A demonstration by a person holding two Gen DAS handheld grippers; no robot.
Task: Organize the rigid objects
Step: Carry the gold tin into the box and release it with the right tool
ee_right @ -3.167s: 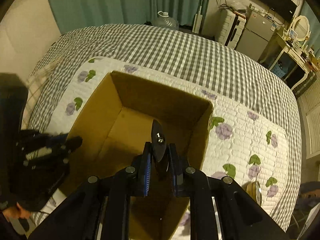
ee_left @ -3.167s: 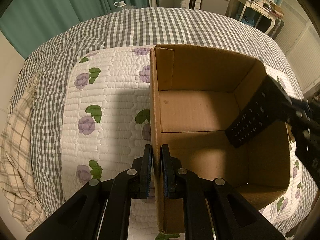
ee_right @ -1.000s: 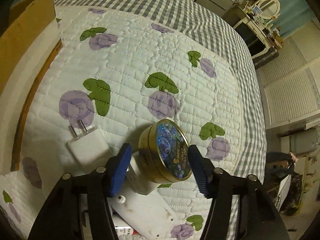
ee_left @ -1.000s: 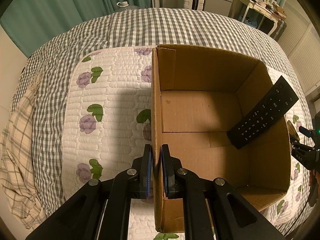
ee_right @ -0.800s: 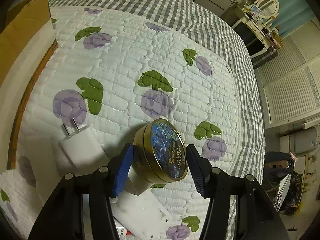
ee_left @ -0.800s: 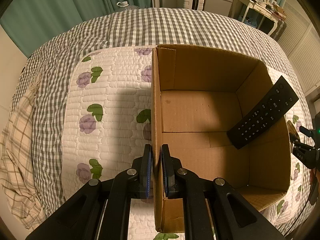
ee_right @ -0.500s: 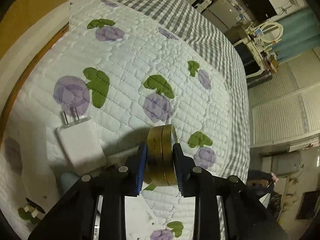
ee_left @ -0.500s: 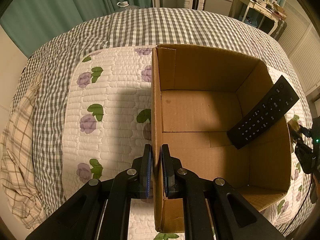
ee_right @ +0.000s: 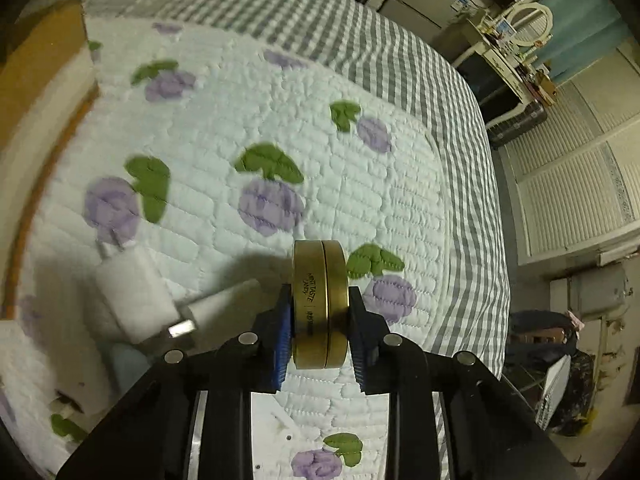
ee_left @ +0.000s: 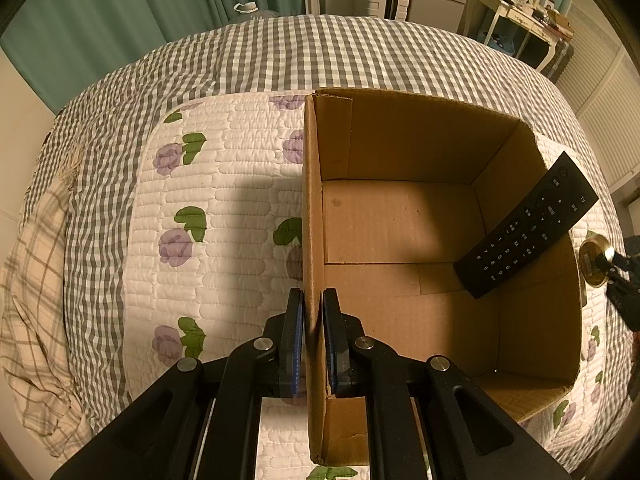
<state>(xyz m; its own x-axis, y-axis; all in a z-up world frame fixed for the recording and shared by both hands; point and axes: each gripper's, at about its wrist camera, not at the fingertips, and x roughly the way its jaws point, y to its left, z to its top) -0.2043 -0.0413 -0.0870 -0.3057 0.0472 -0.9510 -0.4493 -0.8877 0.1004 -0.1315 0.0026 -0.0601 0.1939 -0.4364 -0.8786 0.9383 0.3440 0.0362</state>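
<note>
An open cardboard box (ee_left: pixel 400 140) stands on the bed. My left gripper (ee_left: pixel 313 304) is shut on its left wall, one finger inside and one outside. A black remote (ee_left: pixel 528 232) leans against the box's right wall, its top sticking out over the rim. My right gripper (ee_right: pixel 320 292) is shut on a round gold candy tin (ee_right: pixel 319 272), held on edge a little above the quilt. In the left wrist view the tin (ee_left: pixel 594 258) shows just outside the box's right wall. A white plug charger (ee_right: pixel 132 292) and a white tube (ee_right: pixel 224 300) lie left of the tin.
A white quilt with purple flowers (ee_right: pixel 280 140) covers a grey checked bedspread (ee_left: pixel 260 52). The box's outer wall (ee_right: pixel 40 52) is at the far left of the right wrist view. Beyond the bed stand green curtains (ee_left: pixel 120 12), a suitcase and a dresser.
My right gripper's jaws have closed on the gold tin, turned it onto its edge and raised it off the quilt. The left gripper and the box have not moved.
</note>
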